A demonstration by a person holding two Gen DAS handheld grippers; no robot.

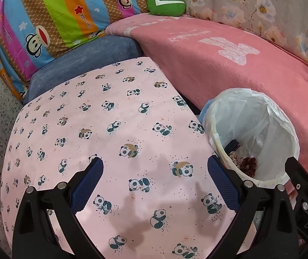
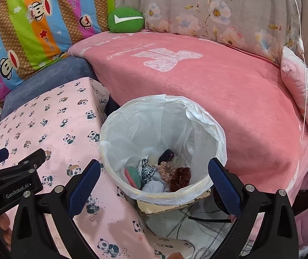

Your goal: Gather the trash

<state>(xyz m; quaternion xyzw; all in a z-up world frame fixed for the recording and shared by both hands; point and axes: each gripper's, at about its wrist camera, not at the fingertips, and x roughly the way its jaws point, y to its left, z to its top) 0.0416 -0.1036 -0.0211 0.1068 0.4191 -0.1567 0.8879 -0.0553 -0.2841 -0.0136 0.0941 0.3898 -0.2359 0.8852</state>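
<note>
A round bin with a white plastic liner (image 2: pixel 164 129) stands beside the pink panda-print table (image 2: pixel 46 129). Inside it lie several pieces of trash: a brown scrunchie (image 2: pixel 180 176), a leopard-print cloth (image 2: pixel 148 171), a pink-green sponge (image 2: pixel 132 176) and a dark item (image 2: pixel 165 154). My right gripper (image 2: pixel 154 170) is open and empty above the bin's near rim. My left gripper (image 1: pixel 155 168) is open and empty over the table (image 1: pixel 110 118); the bin (image 1: pixel 261 129) is to its right. The left gripper also shows in the right wrist view (image 2: pixel 15 155).
A pink blanket (image 2: pixel 218 86) covers the bed behind the bin. A striped monkey-print quilt (image 2: pixel 35 21), a green cushion (image 2: pixel 125 19), a blue cushion (image 1: pixel 84 64) and a floral curtain (image 2: pixel 218 10) lie behind. Cables (image 2: pixel 197 222) run on the floor below the bin.
</note>
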